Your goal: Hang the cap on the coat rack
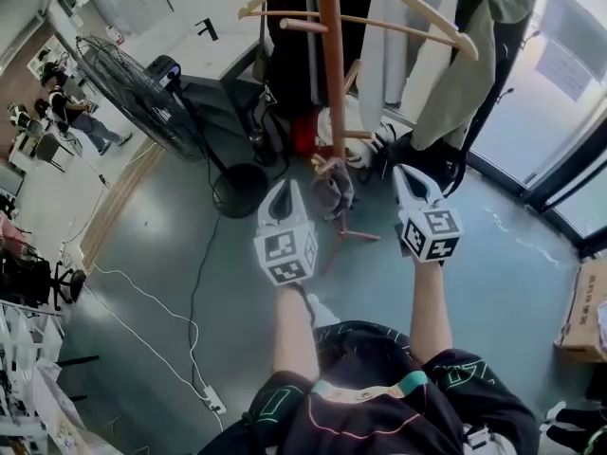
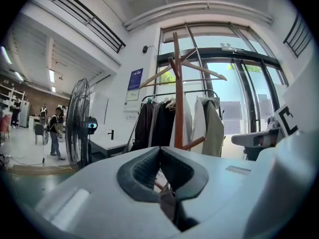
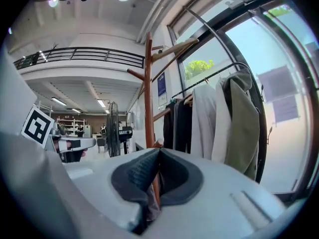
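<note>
The wooden coat rack (image 1: 329, 64) stands straight ahead, its pole also showing in the left gripper view (image 2: 178, 98) and the right gripper view (image 3: 148, 98). A grey-brown cap (image 1: 334, 189) sits low on the rack beside a short peg; whether it rests on the peg I cannot tell. My left gripper (image 1: 285, 191) is just left of the cap and my right gripper (image 1: 409, 174) is to its right. Both are shut with nothing between the pads. A bit of grey cloth (image 2: 169, 203) shows past the shut left jaws (image 2: 159, 151), and the same past the right ones (image 3: 158, 154).
A large standing fan (image 1: 133, 83) is at the left with its round base (image 1: 239, 190) near the rack. Coats hang on a rail (image 1: 460, 74) behind the rack, by the glass doors. A cable and power strip (image 1: 213, 402) lie on the floor; a cardboard box (image 1: 584, 311) is far right.
</note>
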A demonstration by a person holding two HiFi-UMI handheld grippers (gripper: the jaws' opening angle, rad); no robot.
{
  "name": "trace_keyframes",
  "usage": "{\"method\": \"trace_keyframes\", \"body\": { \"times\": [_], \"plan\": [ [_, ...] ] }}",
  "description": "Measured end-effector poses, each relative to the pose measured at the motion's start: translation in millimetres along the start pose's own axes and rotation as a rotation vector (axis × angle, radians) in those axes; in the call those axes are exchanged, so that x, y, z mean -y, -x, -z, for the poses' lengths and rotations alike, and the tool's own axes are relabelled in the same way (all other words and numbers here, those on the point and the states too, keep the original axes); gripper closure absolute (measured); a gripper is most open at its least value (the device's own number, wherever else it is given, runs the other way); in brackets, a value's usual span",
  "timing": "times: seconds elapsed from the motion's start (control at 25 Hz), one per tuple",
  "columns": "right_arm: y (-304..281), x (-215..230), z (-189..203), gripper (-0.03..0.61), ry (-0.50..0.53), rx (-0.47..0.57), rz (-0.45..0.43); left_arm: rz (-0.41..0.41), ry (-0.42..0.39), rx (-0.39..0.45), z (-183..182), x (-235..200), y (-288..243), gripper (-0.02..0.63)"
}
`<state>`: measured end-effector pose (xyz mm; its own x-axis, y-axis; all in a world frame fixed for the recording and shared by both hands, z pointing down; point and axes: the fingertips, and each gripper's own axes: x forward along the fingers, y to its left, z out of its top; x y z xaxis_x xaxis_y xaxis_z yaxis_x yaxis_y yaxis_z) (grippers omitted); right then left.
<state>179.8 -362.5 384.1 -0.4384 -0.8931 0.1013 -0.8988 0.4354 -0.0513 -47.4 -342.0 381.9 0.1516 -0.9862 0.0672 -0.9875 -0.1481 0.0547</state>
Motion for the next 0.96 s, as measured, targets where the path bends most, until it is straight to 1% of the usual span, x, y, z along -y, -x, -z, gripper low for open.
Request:
{"method": "trace_keyframes", "body": {
  "times": [0.16, 0.28, 0.4, 0.56, 0.96],
  "plan": [
    [0.8, -15.7, -34.7, 0.575, 0.022, 0.071, -0.043, 0.019, -0.046, 0.079, -39.1, 17.7, 4.5, 0.603],
    [0.4, -22.8, -49.5, 0.574, 0.037, 0.106, -0.065, 0.02, -0.081, 0.103, -52.7, 24.9, 6.7, 0.603],
    [3.2, -23.5, -53.5, 0.574, 0.038, 0.125, -0.066, 0.016, -0.098, 0.119, -57.3, 25.2, 8.5, 0.603],
    [5.2, -18.8, -54.8, 0.575, 0.034, 0.135, -0.062, 0.003, -0.105, 0.106, -55.5, 24.4, 8.1, 0.603],
    [11.0, -11.9, -55.3, 0.575, 0.05, 0.139, -0.065, -0.011, -0.112, 0.116, -52.0, 30.2, 8.1, 0.603]
  ]
}}
